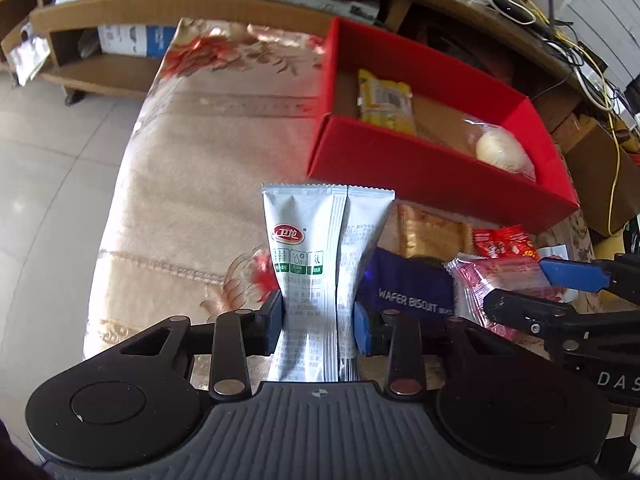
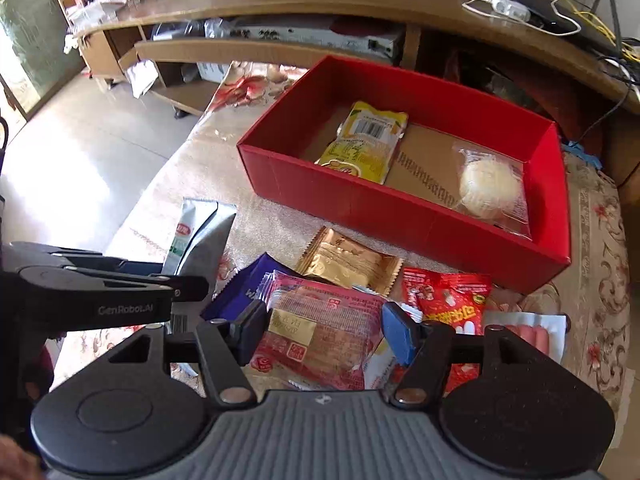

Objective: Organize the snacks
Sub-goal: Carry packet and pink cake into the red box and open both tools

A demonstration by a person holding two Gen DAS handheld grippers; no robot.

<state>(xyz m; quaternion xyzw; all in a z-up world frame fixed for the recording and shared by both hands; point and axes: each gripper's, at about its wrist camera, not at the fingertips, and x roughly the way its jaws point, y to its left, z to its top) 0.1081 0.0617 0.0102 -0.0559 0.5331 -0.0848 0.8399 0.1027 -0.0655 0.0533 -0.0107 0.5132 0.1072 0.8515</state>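
The red box (image 2: pixel 404 216) sits on the flowered tablecloth (image 1: pixel 180 184) and serves as the marker for everything else: already inside it are a yellow packet (image 2: pixel 366 140) toward its far-left end and a round pale bun in clear wrap (image 2: pixel 490 184) at its right end, with bare cardboard floor between them. The left gripper (image 1: pixel 318 316) is pinching a silver sachet (image 1: pixel 324 248), its pads squeezing the pack's waist so the foil puckers inward; the sachet stands upright out of the jaws, long axis pointing away from the hand, its serrated top edge just short of the box's near wall. It carries a red oval logo, green icon squares and fine print down a back seam. From that hand the box lies ahead and to the right, so I'd judge the coming move as a carry forward over the near wall, with a drop into the free middle. The right gripper (image 2: pixel 320 332) looks closed on a pink-red wrapped cake (image 2: pixel 320 332), both pads against the wrapper's sides, though whether it is lifted clear of the heap I cannot tell. The heap sits just in front of the box's near wall: a gold packet (image 2: pixel 348 260), a purple wafer biscuit pack (image 1: pixel 408 292), a red packet (image 2: pixel 452 300) and a pack of sausages (image 2: pixel 528 330). Both hands are close to the box; the right one faces it more squarely.
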